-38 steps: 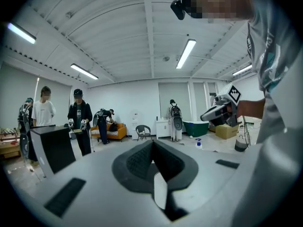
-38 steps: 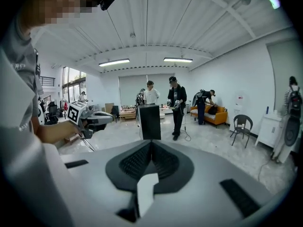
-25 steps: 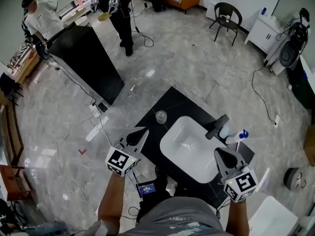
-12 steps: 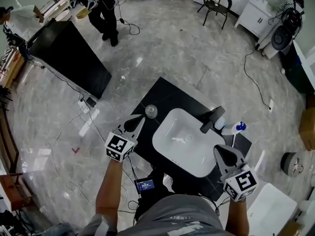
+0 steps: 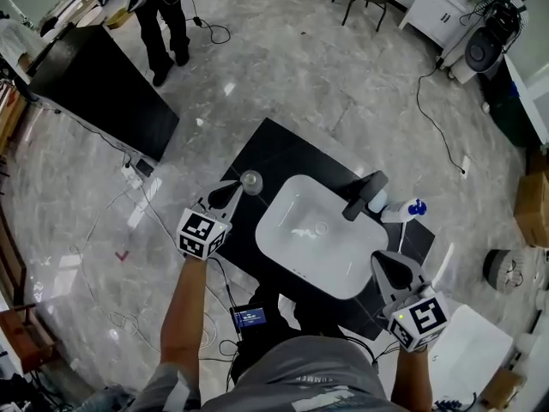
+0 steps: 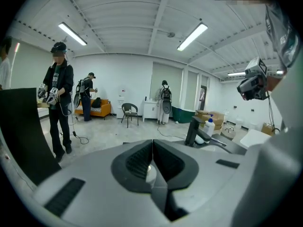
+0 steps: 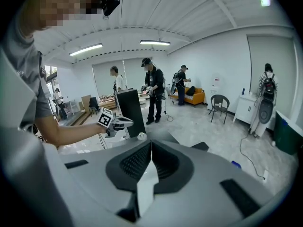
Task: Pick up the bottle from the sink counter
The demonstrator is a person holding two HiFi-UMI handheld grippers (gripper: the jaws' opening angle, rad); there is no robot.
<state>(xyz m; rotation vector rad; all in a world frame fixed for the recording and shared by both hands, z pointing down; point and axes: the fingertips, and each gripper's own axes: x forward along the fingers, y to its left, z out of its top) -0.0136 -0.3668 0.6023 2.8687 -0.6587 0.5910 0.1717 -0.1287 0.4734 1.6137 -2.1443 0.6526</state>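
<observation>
White bottle stands at the right edge of the table; left gripper and right gripper hover at opposite sides, jaws pressed together.

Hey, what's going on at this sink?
A person stands at a counter with a white basin, a gripper in each hand. The left gripper, shut and empty, hangs by a clear glass at the counter's corner. The right gripper, also shut, hovers at the near edge. The bottle stands untouched beside the faucet.
</observation>
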